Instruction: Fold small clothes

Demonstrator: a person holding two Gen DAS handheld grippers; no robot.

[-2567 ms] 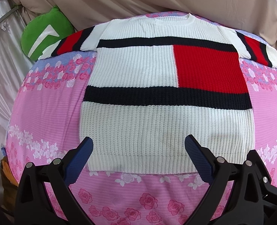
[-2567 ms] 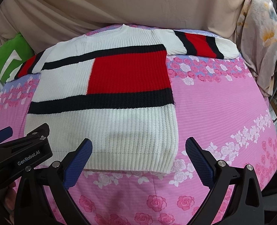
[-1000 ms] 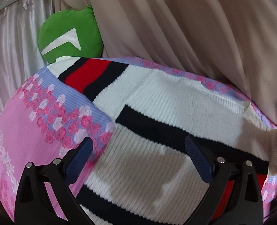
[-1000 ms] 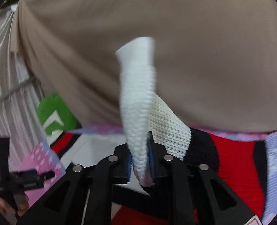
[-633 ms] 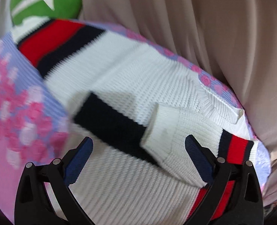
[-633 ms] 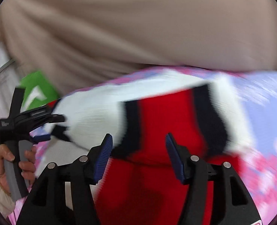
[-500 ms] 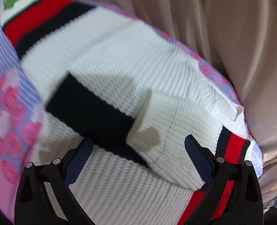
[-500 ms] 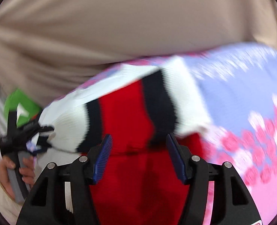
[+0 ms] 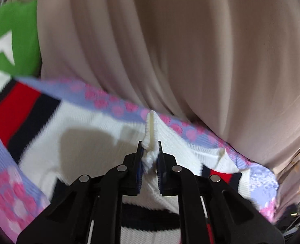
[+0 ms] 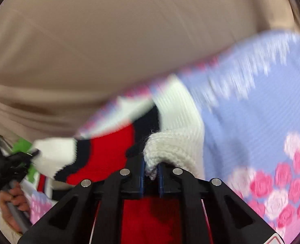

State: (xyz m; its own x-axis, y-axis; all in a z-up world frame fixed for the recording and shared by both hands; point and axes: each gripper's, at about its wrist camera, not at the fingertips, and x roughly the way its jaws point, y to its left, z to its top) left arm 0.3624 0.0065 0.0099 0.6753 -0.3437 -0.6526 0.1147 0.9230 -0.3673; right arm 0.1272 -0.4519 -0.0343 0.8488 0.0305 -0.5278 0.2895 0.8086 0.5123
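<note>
The sweater (image 9: pixel 93 142) is white knit with red and navy bands and lies on a pink and lilac floral bedsheet (image 9: pixel 9 193). In the left wrist view my left gripper (image 9: pixel 149 149) is at the sweater's far edge. Its jaws are closing, and the pads press a raised pinch of white knit. In the right wrist view the striped sleeve (image 10: pixel 109 152) lies folded across the red chest panel. My right gripper (image 10: pixel 151 167) is closing its jaws on a thick white fold beside it, and the pads are on the fabric. The left gripper (image 10: pixel 13 162) shows at far left, held by a hand (image 10: pixel 9 201).
A beige curtain (image 9: pixel 190 50) hangs close behind the bed's far edge. A green cushion (image 9: pixel 11 40) leans at the back left. Floral bedsheet (image 10: pixel 261 132) spreads out to the right of the sweater.
The right gripper let go of the lifted sleeve, which now lies across the chest, then sank and closed on a white fold. The left gripper went forward to the far edge and shut on knit.
</note>
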